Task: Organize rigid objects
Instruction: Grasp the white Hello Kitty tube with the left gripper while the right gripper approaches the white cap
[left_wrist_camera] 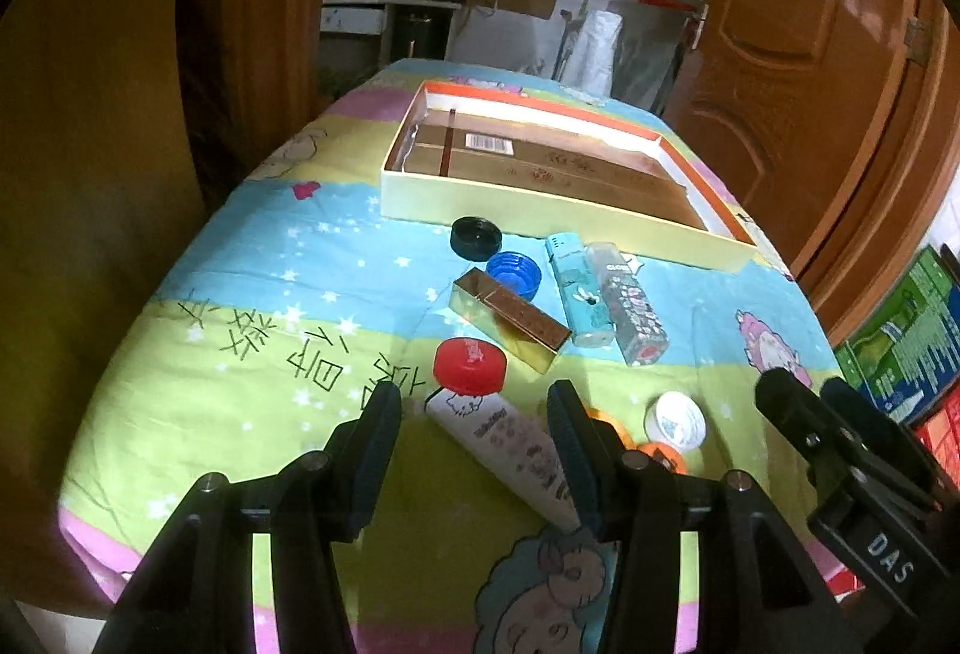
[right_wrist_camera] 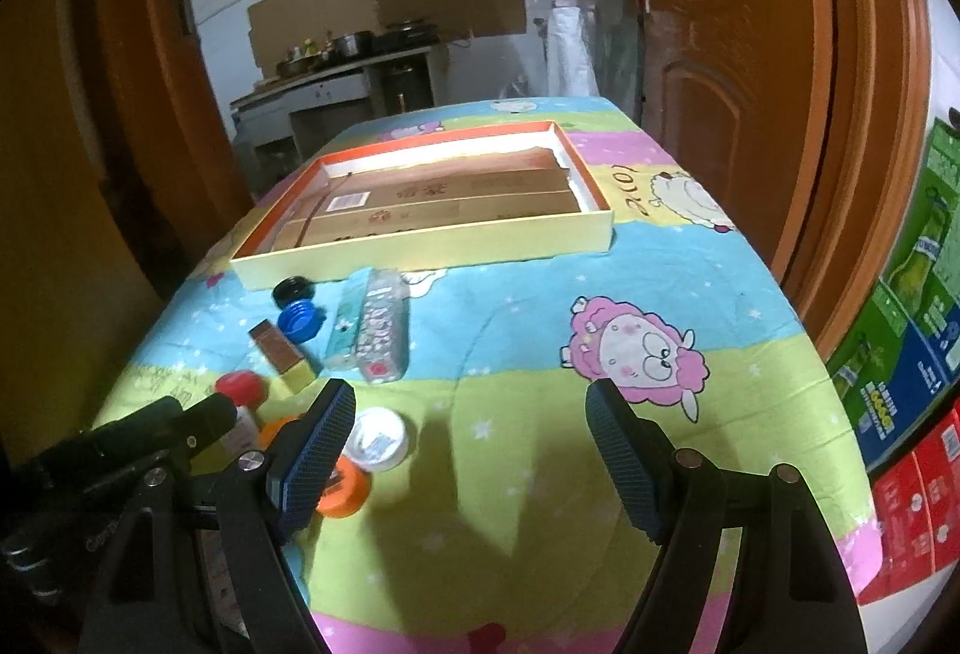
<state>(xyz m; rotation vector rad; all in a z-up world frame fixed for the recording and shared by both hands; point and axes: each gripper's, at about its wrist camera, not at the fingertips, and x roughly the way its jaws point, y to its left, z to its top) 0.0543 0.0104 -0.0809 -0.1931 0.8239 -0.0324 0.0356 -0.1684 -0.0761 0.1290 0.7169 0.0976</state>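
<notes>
Both grippers hang over the counter, jaws spread and empty: the left gripper above a white tube, the right gripper beside a white cap.

We see open cartoon-print tablecloth on the right, free for passage. On the left, caps, lighters and a gold rectangular box crowd together before the shallow cream cardboard tray. A white printed tube lies between our left gripper's spread jaws.
</notes>
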